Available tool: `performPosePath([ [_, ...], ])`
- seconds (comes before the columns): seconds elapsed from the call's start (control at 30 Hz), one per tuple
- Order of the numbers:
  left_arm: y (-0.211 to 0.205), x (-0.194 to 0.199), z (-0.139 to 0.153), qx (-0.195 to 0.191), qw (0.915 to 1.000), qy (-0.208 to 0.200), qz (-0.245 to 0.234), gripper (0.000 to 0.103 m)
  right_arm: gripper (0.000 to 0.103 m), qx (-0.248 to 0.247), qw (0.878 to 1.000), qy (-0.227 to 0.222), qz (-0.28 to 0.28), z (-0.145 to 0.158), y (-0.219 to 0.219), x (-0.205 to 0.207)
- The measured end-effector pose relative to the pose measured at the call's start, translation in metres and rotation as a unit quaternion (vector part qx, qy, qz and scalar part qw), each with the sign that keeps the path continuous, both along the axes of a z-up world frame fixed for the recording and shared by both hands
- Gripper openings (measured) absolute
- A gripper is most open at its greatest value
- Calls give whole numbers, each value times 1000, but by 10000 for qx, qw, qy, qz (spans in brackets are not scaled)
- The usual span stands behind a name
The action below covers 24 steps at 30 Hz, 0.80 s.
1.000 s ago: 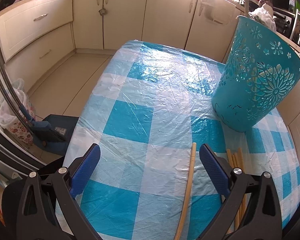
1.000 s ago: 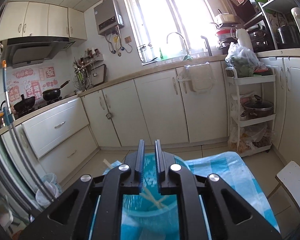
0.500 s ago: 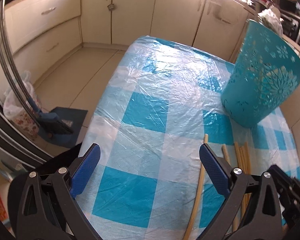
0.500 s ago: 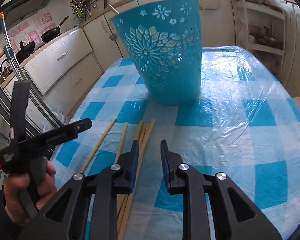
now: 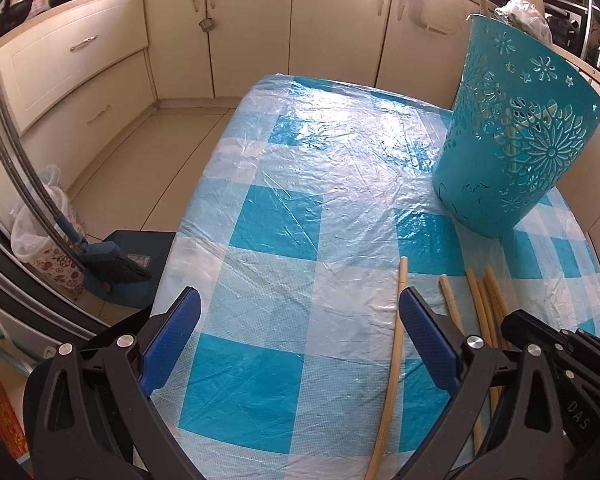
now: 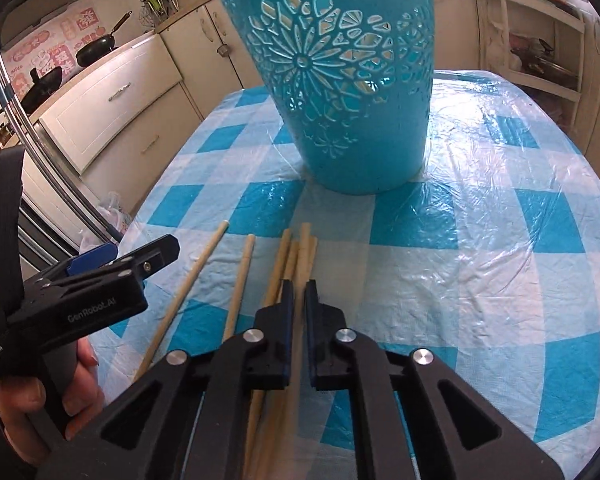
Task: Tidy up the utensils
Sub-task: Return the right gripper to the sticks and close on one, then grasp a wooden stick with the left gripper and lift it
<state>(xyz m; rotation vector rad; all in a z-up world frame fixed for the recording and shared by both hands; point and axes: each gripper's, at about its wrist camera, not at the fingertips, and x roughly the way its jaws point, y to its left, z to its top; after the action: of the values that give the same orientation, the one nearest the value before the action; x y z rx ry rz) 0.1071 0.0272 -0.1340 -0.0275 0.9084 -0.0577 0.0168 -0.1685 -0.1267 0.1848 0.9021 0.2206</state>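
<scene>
Right wrist view shows my right gripper (image 6: 299, 294) clamped on one chopstick (image 6: 302, 256) before the teal basket (image 6: 340, 80), while my left gripper (image 5: 300, 336) stands wide apart, empty.

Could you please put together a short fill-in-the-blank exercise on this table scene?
1. The teal basket stands ____ on the checked tablecloth.
2. The wooden sticks lie ____ the basket, on the cloth.
3. The right claw is nearly ____ over the bundle of sticks.
4. The left claw is ____, with nothing between its pads.

Missing words: upright; outside; shut; open
</scene>
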Motion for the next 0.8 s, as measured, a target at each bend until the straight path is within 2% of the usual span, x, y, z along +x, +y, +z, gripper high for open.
performPosePath([
  [0.27, -5, -1, 0, 124, 9999, -27, -84, 95, 6, -702, 9970, -337, 24, 9, 9, -14],
  [0.4, -12, -2, 0, 270, 9994, -40, -211, 95, 6, -885, 9955, -347, -13, 9, 7, -16],
  [0.6, -29, -3, 2, 473, 9978, 8, -470, 95, 6, -836, 9963, -199, -83, 7, -7, -18],
  [0.8, -49, -1, 3, 877, 9927, 40, -821, 95, 6, -623, 9979, -9, -176, 4, -24, -20],
])
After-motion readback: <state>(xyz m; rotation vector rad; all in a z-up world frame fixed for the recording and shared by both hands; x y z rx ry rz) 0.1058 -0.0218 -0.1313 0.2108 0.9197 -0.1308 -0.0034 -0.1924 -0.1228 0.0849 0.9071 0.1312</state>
